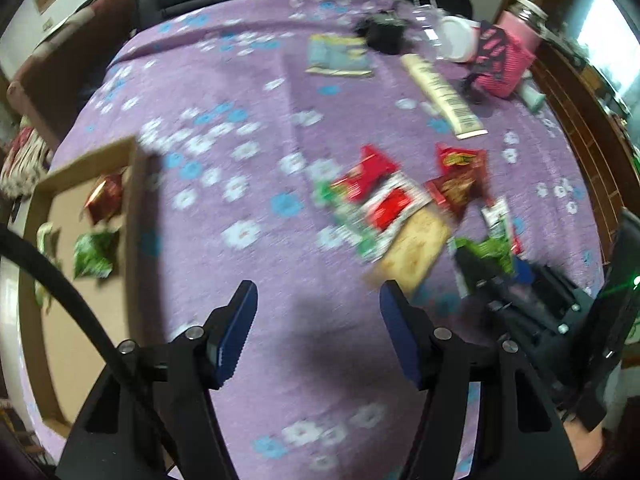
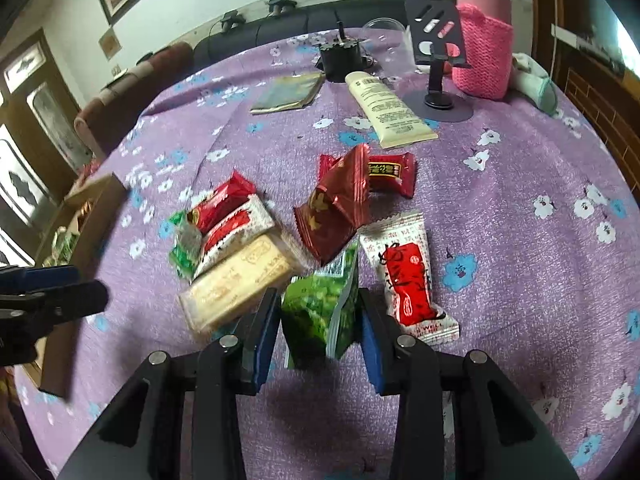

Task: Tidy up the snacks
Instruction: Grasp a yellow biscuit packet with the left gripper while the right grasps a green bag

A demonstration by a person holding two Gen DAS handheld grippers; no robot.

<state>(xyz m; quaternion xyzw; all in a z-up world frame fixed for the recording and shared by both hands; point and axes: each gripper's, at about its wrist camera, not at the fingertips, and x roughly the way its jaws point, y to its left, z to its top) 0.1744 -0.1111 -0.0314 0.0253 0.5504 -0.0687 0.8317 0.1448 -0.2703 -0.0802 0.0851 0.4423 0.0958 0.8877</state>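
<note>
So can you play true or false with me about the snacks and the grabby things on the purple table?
1. The right gripper has a green snack packet between its fingers. True.
2. The left gripper is holding a red snack. False: its fingers are open and nothing is between them, only the purple tablecloth below.
3. Some snacks already lie in the cardboard box. True: a red packet and a green one are inside.
4. The cream tube is standing upright. False: it lies flat on the cloth.
5. The pink knitted cover is on a flask at the far side of the table. True.
</note>
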